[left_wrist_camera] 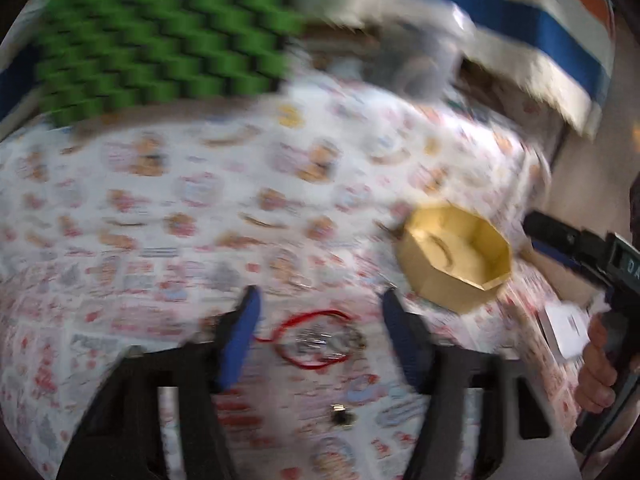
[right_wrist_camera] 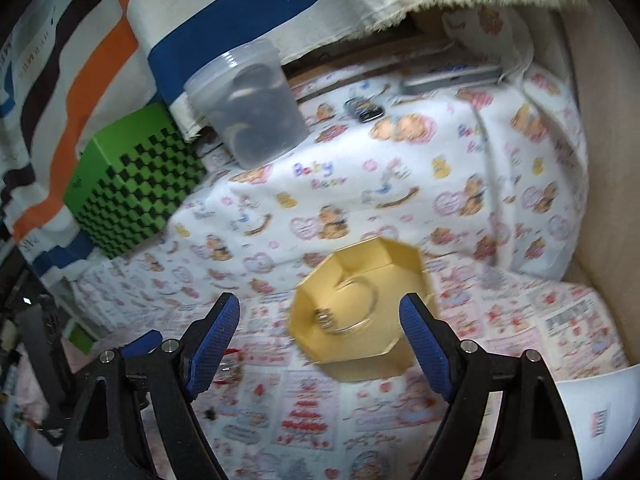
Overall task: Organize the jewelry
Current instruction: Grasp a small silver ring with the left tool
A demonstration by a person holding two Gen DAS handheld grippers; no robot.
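Note:
A gold octagonal box [right_wrist_camera: 360, 308] lies open on the patterned cloth, with a silver bangle [right_wrist_camera: 352, 308] inside it. It also shows in the left wrist view [left_wrist_camera: 456, 256]. My right gripper [right_wrist_camera: 320, 340] is open and empty, its jaws either side of the box's near edge. My left gripper [left_wrist_camera: 320, 328] is open and empty above a red-cord bracelet with silver beads [left_wrist_camera: 320, 344]. A small dark and gold earring [left_wrist_camera: 342, 416] lies nearer to me. The left view is blurred.
A green and black checkered box [right_wrist_camera: 132, 188] stands at the back left. A clear plastic tub [right_wrist_camera: 248, 104] with dark items stands behind the cloth. A small dark object [right_wrist_camera: 364, 110] and a striped fabric [right_wrist_camera: 160, 20] lie at the back. A white card [right_wrist_camera: 592, 420] lies at the right.

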